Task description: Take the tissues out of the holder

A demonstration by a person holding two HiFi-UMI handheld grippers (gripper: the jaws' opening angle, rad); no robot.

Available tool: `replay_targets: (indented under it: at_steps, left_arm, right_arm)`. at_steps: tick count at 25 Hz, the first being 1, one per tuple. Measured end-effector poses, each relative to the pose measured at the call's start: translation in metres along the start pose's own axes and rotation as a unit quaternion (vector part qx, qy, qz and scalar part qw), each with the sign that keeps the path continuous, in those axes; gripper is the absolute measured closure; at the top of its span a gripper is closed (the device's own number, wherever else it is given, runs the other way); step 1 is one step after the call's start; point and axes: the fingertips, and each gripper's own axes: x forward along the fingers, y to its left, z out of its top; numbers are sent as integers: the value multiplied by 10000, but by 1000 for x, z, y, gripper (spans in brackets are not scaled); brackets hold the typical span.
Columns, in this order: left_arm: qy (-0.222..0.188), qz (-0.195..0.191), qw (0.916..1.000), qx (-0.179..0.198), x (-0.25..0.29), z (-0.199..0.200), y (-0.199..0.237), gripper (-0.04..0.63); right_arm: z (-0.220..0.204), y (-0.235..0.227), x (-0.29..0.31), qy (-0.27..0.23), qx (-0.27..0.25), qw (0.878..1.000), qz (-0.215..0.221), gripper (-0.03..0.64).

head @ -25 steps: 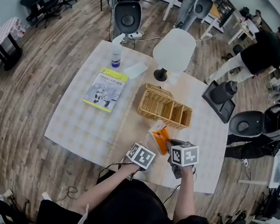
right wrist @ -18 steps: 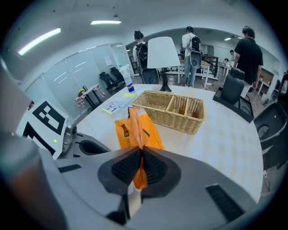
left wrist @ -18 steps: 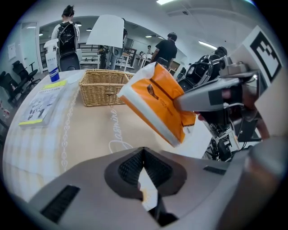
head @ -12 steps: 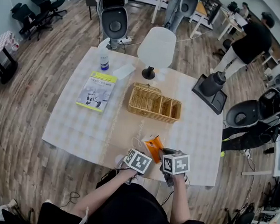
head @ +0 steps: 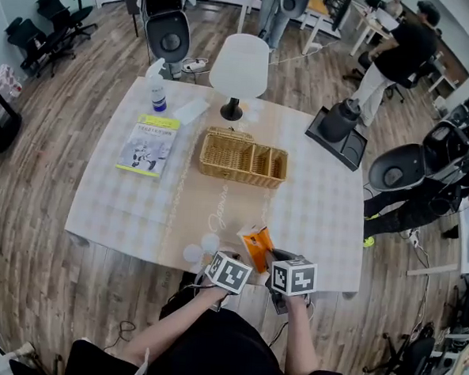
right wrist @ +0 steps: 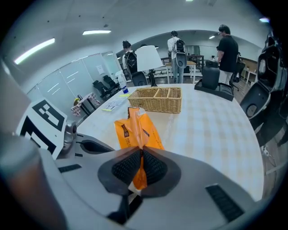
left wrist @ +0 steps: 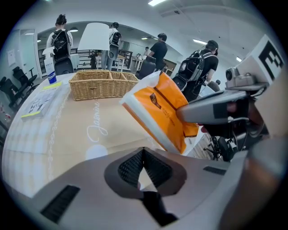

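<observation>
The orange tissue pack [head: 256,246] hangs tilted over the table's near edge, with my right gripper [head: 268,258] shut on its lower end. In the right gripper view the pack [right wrist: 135,128] stands up out of the closed gripper [right wrist: 141,155]. The left gripper view shows the pack [left wrist: 159,112] from the side, with the right gripper [left wrist: 211,110] pinching it. My left gripper [head: 239,262] sits just left of the pack, jaws shut [left wrist: 143,152] with nothing between them. The wicker holder [head: 244,158] stands mid-table, well beyond the pack; what its compartments hold cannot be made out.
A yellow-edged book [head: 148,144] and a spray bottle [head: 158,97] lie at the far left. A white lamp [head: 239,68] stands behind the holder, and a black jug on a tray [head: 337,127] at the far right. Chairs and people surround the table [head: 320,212].
Both grippers and the orange pack have drawn back from the wicker holder toward the table's near edge. The head view has shifted, so the table sits further left.
</observation>
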Motion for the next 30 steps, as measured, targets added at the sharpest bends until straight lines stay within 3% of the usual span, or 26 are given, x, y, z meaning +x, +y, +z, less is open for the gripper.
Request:
replay_targets:
  at_steps: [5, 18, 30]
  left_arm:
    - [39, 30, 9999, 120, 9, -9, -25, 594]
    - [391, -255, 9949, 896, 25, -25, -87, 594]
    - [615, -601, 9894, 1170, 47, 1, -92, 594]
  right_arm:
    - [-24, -10, -17, -138, 228, 9996, 5, 600]
    - [-80, -49, -53, -429, 1229, 9910, -306, 600]
    - [-74, -74, -46, -340, 1642, 9840, -610, 600]
